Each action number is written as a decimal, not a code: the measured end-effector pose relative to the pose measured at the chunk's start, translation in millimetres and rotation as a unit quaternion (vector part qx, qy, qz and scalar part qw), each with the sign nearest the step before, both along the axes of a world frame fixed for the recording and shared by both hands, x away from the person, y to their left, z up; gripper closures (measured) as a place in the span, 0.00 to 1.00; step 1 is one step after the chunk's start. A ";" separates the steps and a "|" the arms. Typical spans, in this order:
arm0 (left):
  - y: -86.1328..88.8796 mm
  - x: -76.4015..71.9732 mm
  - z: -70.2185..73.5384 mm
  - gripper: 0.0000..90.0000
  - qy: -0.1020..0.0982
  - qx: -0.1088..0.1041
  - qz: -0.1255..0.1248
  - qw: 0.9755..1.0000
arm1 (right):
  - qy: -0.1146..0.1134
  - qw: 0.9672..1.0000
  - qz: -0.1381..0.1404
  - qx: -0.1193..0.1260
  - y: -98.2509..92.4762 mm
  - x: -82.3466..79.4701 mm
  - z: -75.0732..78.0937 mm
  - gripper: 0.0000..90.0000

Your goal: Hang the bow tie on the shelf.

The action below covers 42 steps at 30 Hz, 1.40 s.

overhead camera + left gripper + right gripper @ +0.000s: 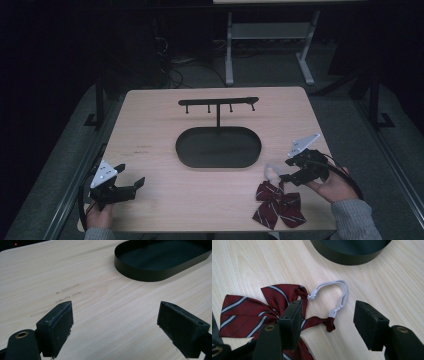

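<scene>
R gripper (327, 322) is hovering w/ jaws apart, straddling the white elastic neck loop (337, 293) of a dark red striped fabric bow tie (249, 307), which is lying flat on the light wood table (150, 130) near the front right edge. Nothing is being gripped yet. L gripper (115, 322) is waiting w/ jaws wide apart over bare tabletop at front left. Beyond, at table centre, a black oval metal tray (218, 147) w/ a pegged hanger bar (218, 102) is standing empty. Likely the tie is meant for a peg; pickup, lift & hanging are all pending.
</scene>
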<state>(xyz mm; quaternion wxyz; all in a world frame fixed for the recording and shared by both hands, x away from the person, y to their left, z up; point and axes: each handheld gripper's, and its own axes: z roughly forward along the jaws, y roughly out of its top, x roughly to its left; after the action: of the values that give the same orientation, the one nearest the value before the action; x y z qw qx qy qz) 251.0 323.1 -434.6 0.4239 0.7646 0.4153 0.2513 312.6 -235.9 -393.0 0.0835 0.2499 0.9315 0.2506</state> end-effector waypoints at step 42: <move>0.1 -0.1 0.4 0.15 -0.001 -0.002 -0.002 1.000 | 0.074 0.990 0.018 -0.115 41.8 65.4 -42.8 0.79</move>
<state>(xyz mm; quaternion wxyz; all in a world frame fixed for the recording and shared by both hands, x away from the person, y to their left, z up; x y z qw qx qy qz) 251.0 323.2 -434.2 0.4260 0.7646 0.4139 0.2502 378.0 -194.1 -435.8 0.0377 0.2394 0.9622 0.1241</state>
